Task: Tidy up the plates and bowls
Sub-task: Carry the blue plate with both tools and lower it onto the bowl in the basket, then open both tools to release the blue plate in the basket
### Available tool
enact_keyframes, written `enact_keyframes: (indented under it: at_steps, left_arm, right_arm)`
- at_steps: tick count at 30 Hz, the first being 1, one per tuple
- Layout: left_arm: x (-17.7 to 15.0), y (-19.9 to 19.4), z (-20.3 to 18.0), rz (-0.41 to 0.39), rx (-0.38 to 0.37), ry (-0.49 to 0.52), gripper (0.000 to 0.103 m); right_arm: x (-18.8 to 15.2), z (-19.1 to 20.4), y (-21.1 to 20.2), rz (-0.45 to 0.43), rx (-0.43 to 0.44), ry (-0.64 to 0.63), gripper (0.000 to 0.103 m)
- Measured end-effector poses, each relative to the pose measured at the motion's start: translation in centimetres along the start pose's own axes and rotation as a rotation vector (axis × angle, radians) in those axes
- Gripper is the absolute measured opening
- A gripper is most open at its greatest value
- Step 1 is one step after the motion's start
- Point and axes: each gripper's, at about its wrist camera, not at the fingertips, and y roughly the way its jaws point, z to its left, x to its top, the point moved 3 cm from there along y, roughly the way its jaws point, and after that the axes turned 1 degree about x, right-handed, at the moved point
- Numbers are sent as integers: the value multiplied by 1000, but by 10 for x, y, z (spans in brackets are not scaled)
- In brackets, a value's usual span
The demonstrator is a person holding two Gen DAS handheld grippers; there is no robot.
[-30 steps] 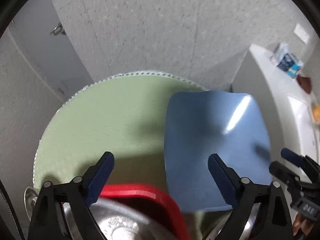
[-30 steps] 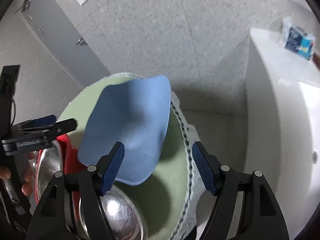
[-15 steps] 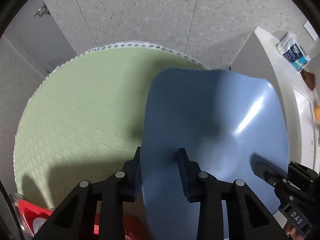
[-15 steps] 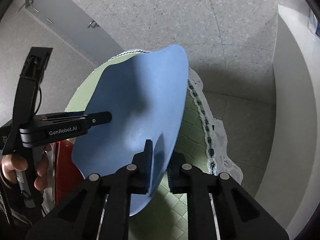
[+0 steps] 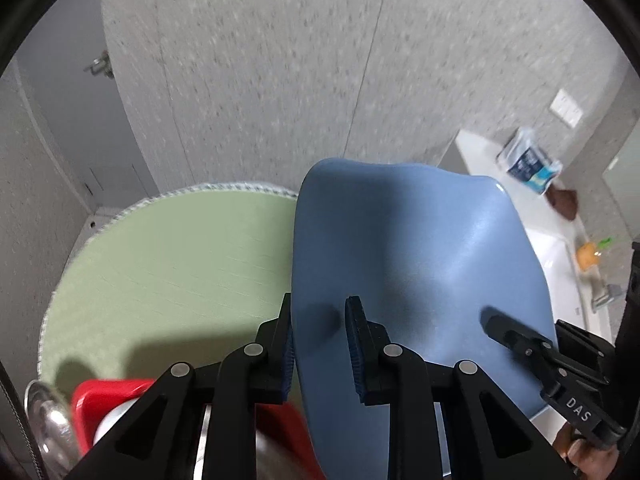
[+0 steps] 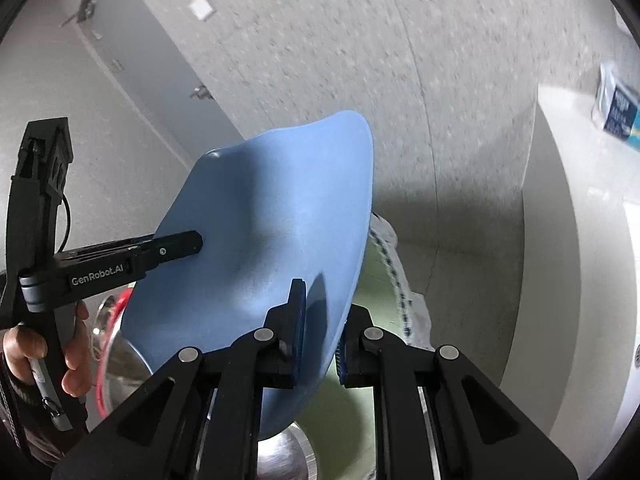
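A blue plate (image 5: 420,272) with rounded square corners is held up off the green round table (image 5: 172,264) by both grippers. My left gripper (image 5: 320,320) is shut on its left edge. My right gripper (image 6: 320,312) is shut on its right edge; the plate (image 6: 264,248) tilts up in that view. The right gripper's finger also shows in the left wrist view (image 5: 516,340), and the left gripper shows in the right wrist view (image 6: 176,246). A red dish (image 5: 108,400) with a steel bowl (image 5: 48,432) sits at the table's near edge.
A white counter (image 6: 580,240) with a sink stands to the right. A blue and white packet (image 5: 528,164) lies on it. A steel bowl (image 6: 280,456) sits below the plate. Speckled grey floor (image 5: 280,80) lies beyond the table, grey cabinet doors (image 6: 140,80) to the left.
Both grippers went from open to shut on the blue plate's edges and have lifted it off the table, raising and tilting it.
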Motion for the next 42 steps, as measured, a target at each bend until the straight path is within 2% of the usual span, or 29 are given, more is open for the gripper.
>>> enact_keyframes:
  at_steps: [6, 9, 12, 15, 19, 27, 33, 36, 40, 42]
  left_arm:
    - [-48, -60, 48, -54, 15, -35, 20]
    - [-84, -82, 74, -61, 32, -64, 20]
    - [-123, -111, 88, -47, 53, -78, 19]
    - [-150, -124, 103, -19, 65, -94, 20]
    - [-177, -121, 116, 23, 87, -92, 20]
    - [-186, -93, 129, 59, 56, -116, 21]
    - [-188, -85, 145, 41, 17, -124, 22]
    - [-191, -82, 150, 36, 4, -114, 23]
    - [-197, -84, 150, 29, -19, -110, 28]
    - [-199, -85, 151, 25, -29, -103, 30]
  right_arm:
    - [-21, 66, -12, -24, 27, -64, 12]
    - [-46, 104, -9, -9, 36, -101, 12]
    - [-68, 129, -1, 22, 49, -120, 12]
    - [-91, 150, 8, 52, 40, -131, 12]
    - [-117, 168, 25, 85, -8, -153, 13]
    - [-135, 177, 43, 107, -136, -211, 17]
    - [-140, 184, 44, 91, -202, -253, 19]
    - [-142, 188, 44, 91, -209, -246, 24]
    - [-146, 196, 42, 84, -220, -252, 38]
    - [-149, 201, 41, 79, -232, -257, 41]
